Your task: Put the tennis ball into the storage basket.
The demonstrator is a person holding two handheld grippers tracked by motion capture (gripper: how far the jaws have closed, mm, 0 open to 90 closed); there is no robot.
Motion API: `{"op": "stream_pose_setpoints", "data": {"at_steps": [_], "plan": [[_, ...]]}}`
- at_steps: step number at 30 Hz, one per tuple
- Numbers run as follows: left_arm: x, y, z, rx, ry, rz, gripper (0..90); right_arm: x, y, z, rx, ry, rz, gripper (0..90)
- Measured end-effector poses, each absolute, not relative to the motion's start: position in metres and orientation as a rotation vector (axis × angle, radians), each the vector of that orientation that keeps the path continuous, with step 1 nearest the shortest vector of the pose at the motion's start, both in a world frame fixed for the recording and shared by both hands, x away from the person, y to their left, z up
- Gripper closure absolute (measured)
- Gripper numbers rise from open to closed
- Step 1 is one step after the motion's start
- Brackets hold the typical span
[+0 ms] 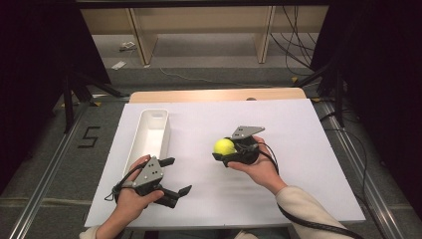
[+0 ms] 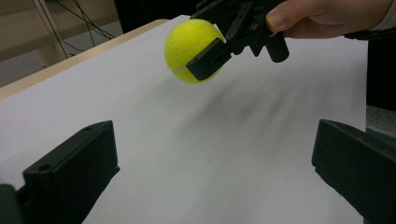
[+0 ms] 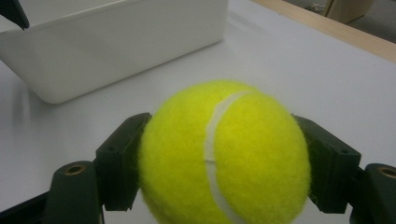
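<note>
A yellow-green tennis ball hangs a little above the white table sheet, near its middle. My right gripper is shut on it, one black jaw on each side. Close up, the ball has a white seam and the right gripper clamps it left and right. From the left gripper view the ball is lifted off the sheet, ahead and above. My left gripper stands open near the front left of the sheet, its jaws wide apart with nothing between them.
A long white bin lies on the left part of the sheet, just beyond the left gripper, and the bin shows ahead of the ball. The wooden table edge runs along the back. Dark stands and cables surround the table.
</note>
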State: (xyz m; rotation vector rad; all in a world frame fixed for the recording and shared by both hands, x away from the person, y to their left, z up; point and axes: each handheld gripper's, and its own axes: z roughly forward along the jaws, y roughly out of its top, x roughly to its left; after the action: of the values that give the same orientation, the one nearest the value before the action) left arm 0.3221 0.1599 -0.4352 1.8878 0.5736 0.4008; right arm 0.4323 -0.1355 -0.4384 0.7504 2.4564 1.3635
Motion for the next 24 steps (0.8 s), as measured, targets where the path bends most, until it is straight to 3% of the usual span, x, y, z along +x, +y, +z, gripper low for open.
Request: {"op": "stream_pose_setpoints", "data": {"at_steps": [24], "plan": [[0.3223, 0.1598, -0.4355, 1.89, 0.573, 0.399, 0.0, 0.4363, -0.1383, -0.4308, 0.762, 2.42, 1.396, 26.3]]}}
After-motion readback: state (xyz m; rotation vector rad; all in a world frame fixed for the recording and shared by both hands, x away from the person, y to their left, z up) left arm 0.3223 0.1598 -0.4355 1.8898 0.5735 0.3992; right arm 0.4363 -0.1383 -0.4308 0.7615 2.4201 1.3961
